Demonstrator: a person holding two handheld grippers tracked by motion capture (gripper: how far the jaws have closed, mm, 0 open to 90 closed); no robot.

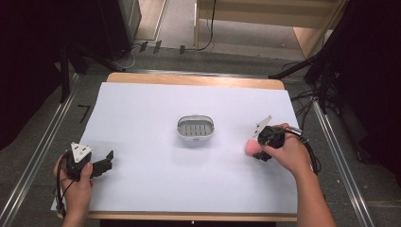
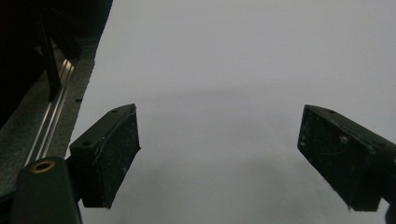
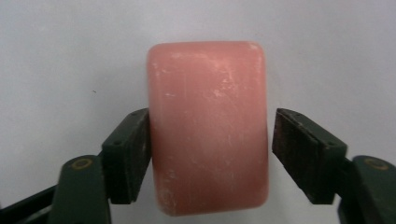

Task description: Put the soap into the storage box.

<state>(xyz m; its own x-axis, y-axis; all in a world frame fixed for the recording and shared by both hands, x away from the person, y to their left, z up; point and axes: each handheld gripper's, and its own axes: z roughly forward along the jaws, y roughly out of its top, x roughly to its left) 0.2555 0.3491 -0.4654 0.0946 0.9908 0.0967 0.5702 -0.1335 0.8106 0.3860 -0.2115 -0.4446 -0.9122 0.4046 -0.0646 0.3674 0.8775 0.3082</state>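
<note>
Right jaws: the right gripper (image 3: pixel 211 154) has its 2 black jaws on either side of a pink bar of soap (image 3: pixel 208 126). The left pad touches the soap's side; a thin gap shows between the right pad and the soap, so the pads do not clamp it on both sides.
Left jaws: the left gripper (image 2: pixel 219 158) stands wide apart, with nothing but white sheet between its 2 pads.
Soap: a rounded pink block, scuffed with pale marks, lying on the white sheet (image 1: pixel 156 189). In the high view the soap (image 1: pixel 250 148) is on the right part of the table, just at the tip of the right gripper (image 1: pixel 257 150).
Right hand: the right hand (image 1: pixel 289 152) wraps the gripper's body from the right, the forearm coming in from the bottom right corner.
Left hand: the left hand (image 1: pixel 75 182) holds the left gripper (image 1: pixel 108 161) near the front left edge of the sheet, its jaws pointing right across the table, well apart from the soap.
Dish: a grey oval soap dish (image 1: pixel 196 129) with a slotted floor sits near the middle of the sheet, between the 2 grippers and a little farther back, apart from both.
Table: a wooden table top (image 1: pixel 189 79) shows beyond the sheet's far edge.
</note>
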